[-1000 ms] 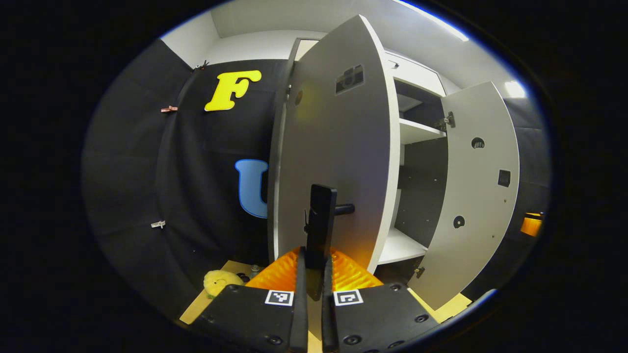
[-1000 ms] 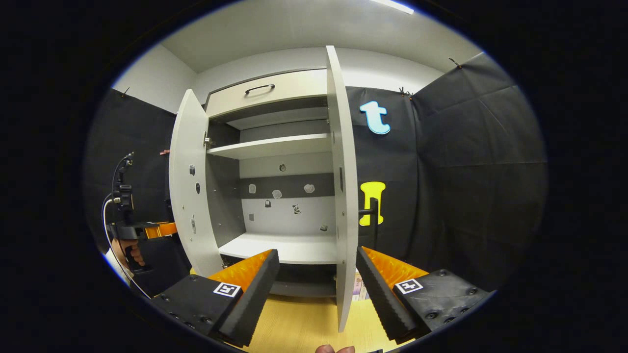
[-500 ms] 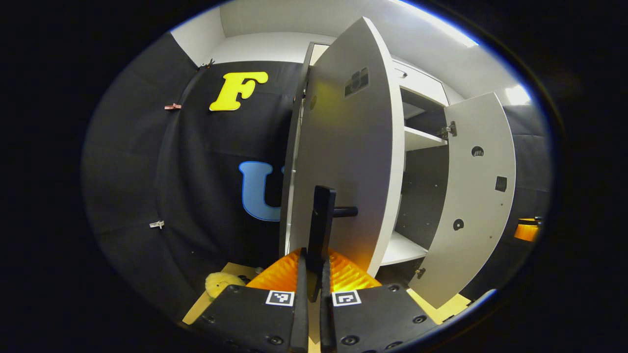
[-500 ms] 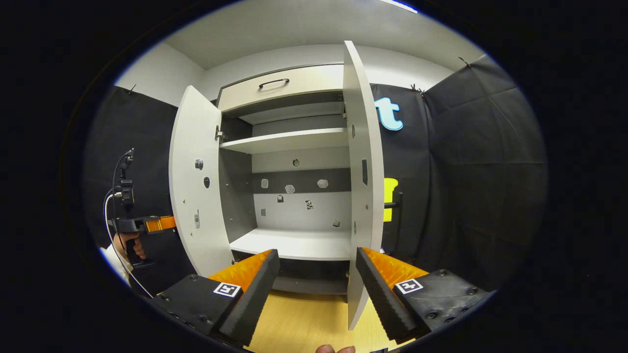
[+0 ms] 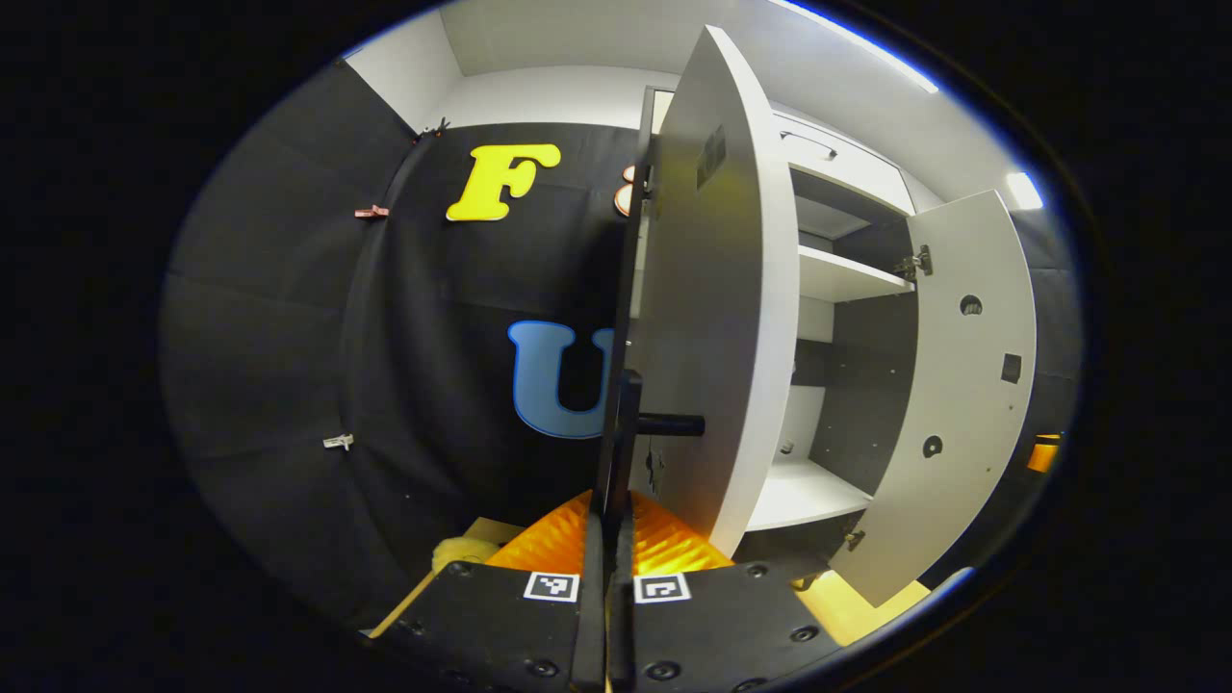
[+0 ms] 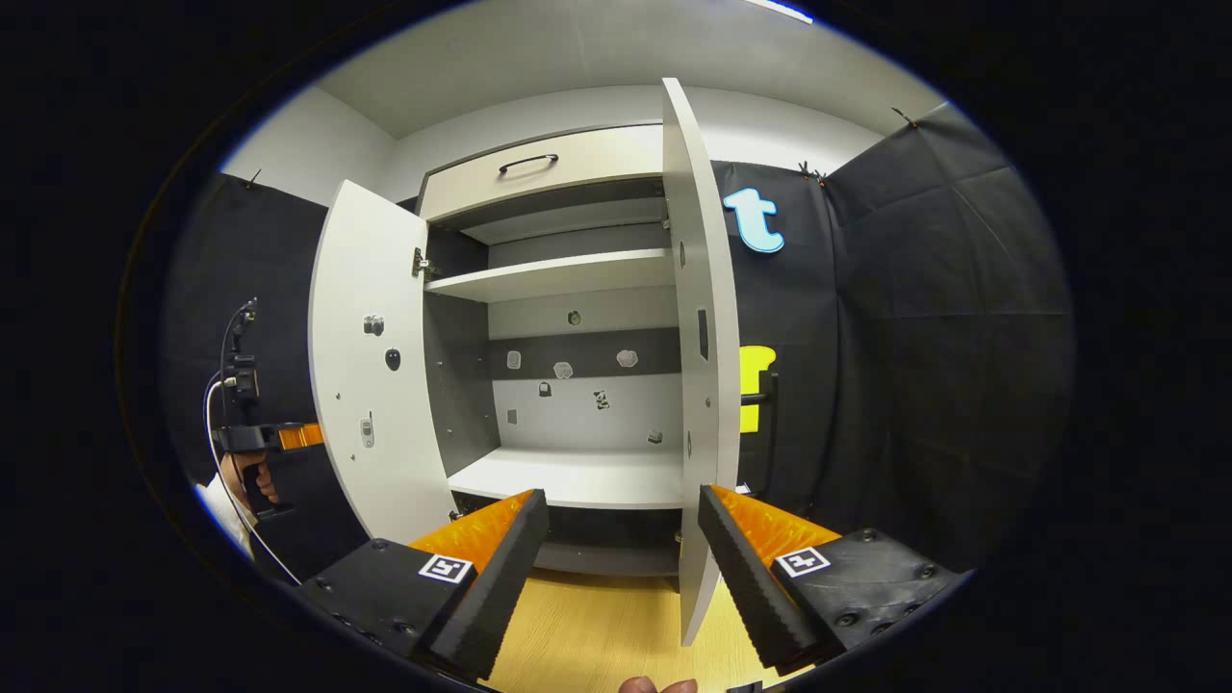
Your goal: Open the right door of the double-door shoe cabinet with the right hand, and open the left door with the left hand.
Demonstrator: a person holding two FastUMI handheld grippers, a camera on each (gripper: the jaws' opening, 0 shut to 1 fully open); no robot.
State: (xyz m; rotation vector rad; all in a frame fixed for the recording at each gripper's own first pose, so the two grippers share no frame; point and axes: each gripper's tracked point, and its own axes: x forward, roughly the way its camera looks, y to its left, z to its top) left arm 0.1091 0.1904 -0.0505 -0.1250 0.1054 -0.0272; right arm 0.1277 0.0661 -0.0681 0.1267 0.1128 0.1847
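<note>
Both doors, the left door (image 5: 717, 318) and the right door (image 6: 701, 366), are finished in pale grey-white, with black bar handles (image 5: 621, 433). The cabinet interior (image 6: 577, 385) is banded in white and dark grey. At lower centre, light wood-grain floor (image 6: 597, 630) is seen; a yellow plush toy (image 5: 460, 552) is glimpsed lower left.

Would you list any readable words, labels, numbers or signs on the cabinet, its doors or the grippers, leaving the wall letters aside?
No readable text.
Square coded markers on the left hand-held gripper and right hand-held gripper: patterns, no words.
Small stickers on the cabinet's back panel: too small to read.
Dark patches on the left door and right door: nothing legible.
</note>
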